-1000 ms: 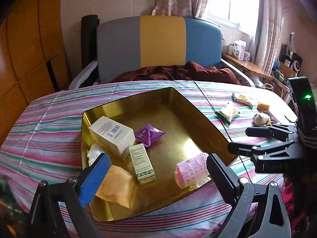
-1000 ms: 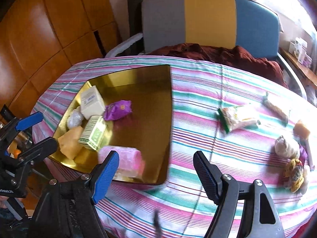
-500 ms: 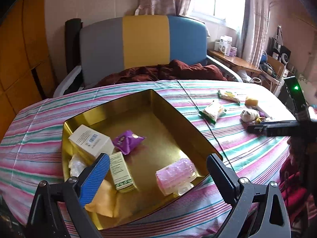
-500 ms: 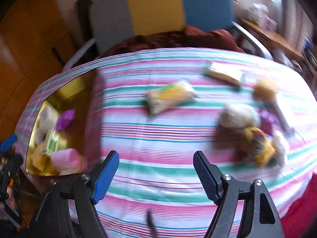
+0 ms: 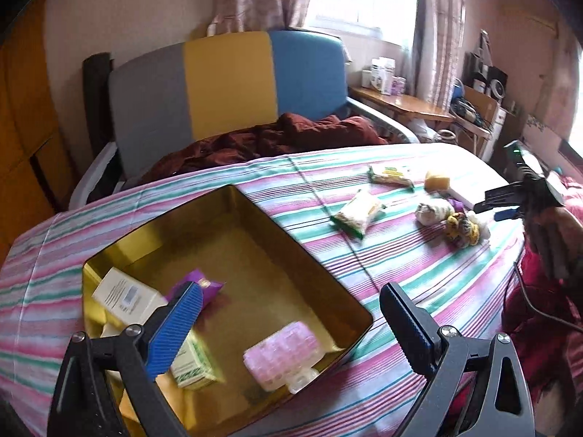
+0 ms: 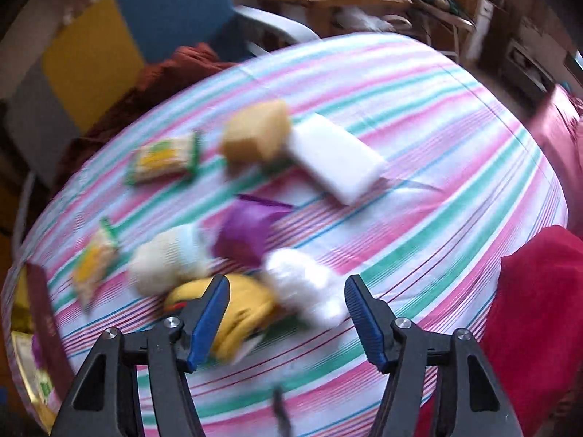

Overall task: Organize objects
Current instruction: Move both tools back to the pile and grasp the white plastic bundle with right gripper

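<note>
1. Our left gripper [image 5: 288, 313] hangs wide-jawed, holding nothing, over the gold tray [image 5: 313, 255].
2. Our right gripper [image 6: 286, 306], jaws wide and unladen, hovers above the blurred yellow item [image 6: 244, 309] at six o'clock on the striped cloth [image 6: 419, 218].

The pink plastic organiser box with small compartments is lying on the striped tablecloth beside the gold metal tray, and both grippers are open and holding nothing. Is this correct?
Not quite. The pink plastic organiser box lies inside the gold metal tray, near its front corner, not on the striped tablecloth. The left wrist view shows this. The rest holds: the left gripper and right gripper are both open and hold nothing.
</note>
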